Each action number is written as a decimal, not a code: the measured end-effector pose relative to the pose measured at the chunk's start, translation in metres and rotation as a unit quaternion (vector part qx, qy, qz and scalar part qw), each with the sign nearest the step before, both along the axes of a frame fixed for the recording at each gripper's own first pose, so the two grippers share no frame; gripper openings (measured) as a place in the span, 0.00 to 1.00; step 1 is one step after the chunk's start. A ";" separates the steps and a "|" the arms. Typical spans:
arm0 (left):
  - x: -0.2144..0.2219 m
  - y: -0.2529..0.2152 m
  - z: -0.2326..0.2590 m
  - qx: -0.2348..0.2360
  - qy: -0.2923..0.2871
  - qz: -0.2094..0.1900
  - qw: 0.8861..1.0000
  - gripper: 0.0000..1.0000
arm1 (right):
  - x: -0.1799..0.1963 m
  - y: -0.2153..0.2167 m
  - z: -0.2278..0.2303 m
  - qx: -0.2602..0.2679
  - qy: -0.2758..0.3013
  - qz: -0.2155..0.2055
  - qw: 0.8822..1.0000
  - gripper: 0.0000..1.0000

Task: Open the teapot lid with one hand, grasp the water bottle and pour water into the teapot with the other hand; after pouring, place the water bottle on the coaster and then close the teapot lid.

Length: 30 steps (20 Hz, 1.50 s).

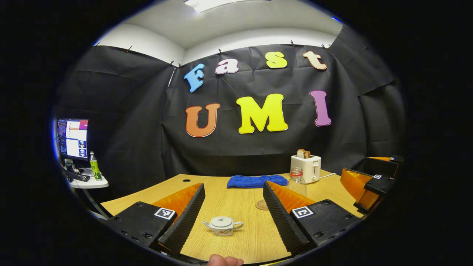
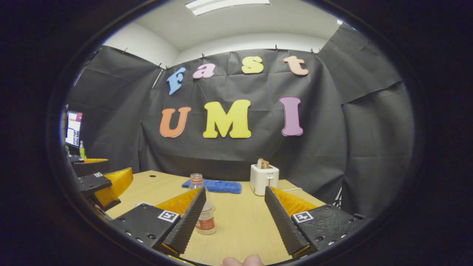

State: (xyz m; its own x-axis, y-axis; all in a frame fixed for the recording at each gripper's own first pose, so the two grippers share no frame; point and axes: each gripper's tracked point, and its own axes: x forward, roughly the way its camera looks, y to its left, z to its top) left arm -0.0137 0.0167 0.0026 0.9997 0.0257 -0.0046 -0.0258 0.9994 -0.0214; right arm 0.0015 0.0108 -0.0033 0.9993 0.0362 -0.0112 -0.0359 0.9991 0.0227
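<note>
Now both hand-held grippers (image 1: 232, 218) (image 2: 232, 218) agape; lidded ceramic teapot (image 1: 223, 225), clear ribbed bottle (image 2: 202, 207) untouched.

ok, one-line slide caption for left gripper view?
Open left gripper above lidded teapot; bottle, coaster beyond.

Black cloth (image 1: 258, 155) hangs pinned along its top edge as the booth's wall, creased and draped, with white wall (image 1: 144, 40) and ceiling above it. A ceiling light panel (image 2: 225, 5) glows overhead. The wooden counter (image 1: 236, 207) fills the foreground — pale, straight-grained. Off to the left, a small white side table (image 1: 90, 183) carries a lit monitor (image 1: 72, 137).
</note>
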 end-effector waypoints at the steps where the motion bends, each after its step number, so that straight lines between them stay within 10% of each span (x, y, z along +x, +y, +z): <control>1: 0.002 -0.001 -0.002 -0.001 0.004 -0.001 1.000 0.98 | 0.000 0.003 -0.002 0.001 -0.001 0.005 1.000 0.95; 21: 0.041 0.018 -0.100 -0.002 0.094 -0.030 0.995 0.98 | 0.028 -0.026 -0.073 0.022 0.049 0.021 0.998 0.95; 30: 0.079 0.030 -0.135 0.013 0.147 -0.028 0.989 0.77 | 0.041 -0.046 -0.089 0.035 0.063 0.015 0.997 0.96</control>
State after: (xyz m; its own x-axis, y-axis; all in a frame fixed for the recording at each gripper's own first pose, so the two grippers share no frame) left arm 0.0651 0.0463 -0.1324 0.9551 -0.0266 -0.2949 0.0290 0.9996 0.0039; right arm 0.0429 -0.0348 -0.0923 0.9885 0.0714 -0.1336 -0.0586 0.9935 0.0977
